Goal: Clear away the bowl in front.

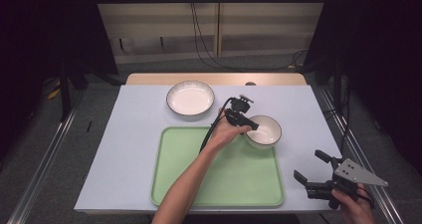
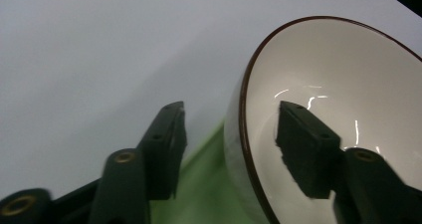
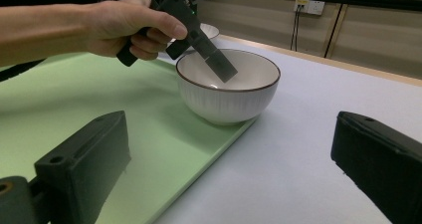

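Our left gripper (image 1: 247, 125) straddles the near rim of the small bowl (image 1: 263, 131) — one jaw inside the bowl, the other outside its wall — with the jaws parted and a clear gap between each pad and the wall in the left gripper view, so nothing is clamped. We read this as the bowl just set down or about to be taken by its rim; straddling the wall is the sensible hold for a deep, smooth bowl that offers no handle. The bowl sits on the far right corner of the green tray (image 1: 199, 184), its base overhanging the tray's raised edge toward the white table (image 1: 129, 149), so it may rest slightly tilted. It is white with a thin dark brown rim, glossy and empty inside, faintly ribbed outside. Our right gripper (image 1: 309, 167) waits well apart at the table's near right edge, jaws wide and empty. A wider, shallower bowl (image 1: 190, 98) stands beyond the tray — untouched.
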Tool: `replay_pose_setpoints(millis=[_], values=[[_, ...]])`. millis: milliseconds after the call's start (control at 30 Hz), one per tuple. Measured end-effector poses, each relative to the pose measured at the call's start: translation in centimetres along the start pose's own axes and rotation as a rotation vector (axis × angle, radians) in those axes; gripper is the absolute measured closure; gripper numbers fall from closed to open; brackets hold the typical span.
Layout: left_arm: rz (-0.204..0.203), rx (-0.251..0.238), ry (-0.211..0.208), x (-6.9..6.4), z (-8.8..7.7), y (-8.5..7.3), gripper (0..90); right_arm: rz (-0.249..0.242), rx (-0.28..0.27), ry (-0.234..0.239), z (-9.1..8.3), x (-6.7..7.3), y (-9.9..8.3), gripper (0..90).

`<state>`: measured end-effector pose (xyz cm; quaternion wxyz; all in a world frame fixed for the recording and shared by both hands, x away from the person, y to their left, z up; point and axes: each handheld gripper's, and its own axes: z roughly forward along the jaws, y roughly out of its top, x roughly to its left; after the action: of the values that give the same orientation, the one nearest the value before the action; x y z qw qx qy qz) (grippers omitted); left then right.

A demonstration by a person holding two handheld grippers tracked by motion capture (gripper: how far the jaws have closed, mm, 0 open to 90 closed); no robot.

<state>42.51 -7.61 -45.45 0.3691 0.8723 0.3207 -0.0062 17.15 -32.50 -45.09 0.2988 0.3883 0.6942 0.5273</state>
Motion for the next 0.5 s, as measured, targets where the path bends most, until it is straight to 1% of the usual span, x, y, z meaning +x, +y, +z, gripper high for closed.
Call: replay_pose_setpoints(millis=[33,67,100,167,233,267,300,333,367,400,467,500], values=[[-0.012,-0.010,0.012,0.0,0.1,0.0,38.4,0.004,-0.003,0.000,0.0,0.0,0.0,1.4],[-0.015,-0.011,0.025,-0.1,0.1,0.0,28.3,0.005,-0.001,-0.001,0.0,0.0,0.0,1.4],[-0.010,-0.020,0.042,0.0,0.1,0.0,20.8,0.003,-0.004,-0.005,0.0,0.0,0.0,1.4],[-0.015,-0.036,0.045,0.1,0.0,0.0,13.4,0.001,-0.005,-0.003,0.0,0.0,0.0,1.4],[-0.021,-0.037,0.064,0.1,0.0,0.0,5.6,0.003,-0.003,-0.001,0.0,-0.1,0.0,1.4],[-0.022,-0.051,0.051,0.1,-0.1,0.0,4.0,0.003,-0.005,-0.001,0.0,-0.1,0.0,1.4],[-0.018,-0.060,0.042,0.1,-0.2,-0.1,5.1,0.000,-0.004,0.000,0.0,-0.1,0.0,1.4],[-0.019,-0.060,0.043,0.1,-0.3,-0.1,4.0,-0.003,-0.005,0.000,0.0,-0.1,0.0,1.4],[-0.033,-0.076,0.051,0.1,-0.4,-0.2,3.3,-0.001,-0.003,-0.002,-0.1,-0.1,0.0,1.4],[-0.035,-0.097,0.065,0.0,-0.6,-0.3,4.5,-0.001,-0.003,-0.001,-0.1,-0.1,0.0,1.5],[-0.001,-0.114,0.059,0.1,-1.0,-0.4,4.4,0.003,-0.002,0.000,0.0,-0.1,0.0,1.4],[-0.006,-0.132,0.051,0.1,-1.2,-0.5,4.0,0.000,-0.003,-0.001,0.0,-0.1,0.0,1.4]])
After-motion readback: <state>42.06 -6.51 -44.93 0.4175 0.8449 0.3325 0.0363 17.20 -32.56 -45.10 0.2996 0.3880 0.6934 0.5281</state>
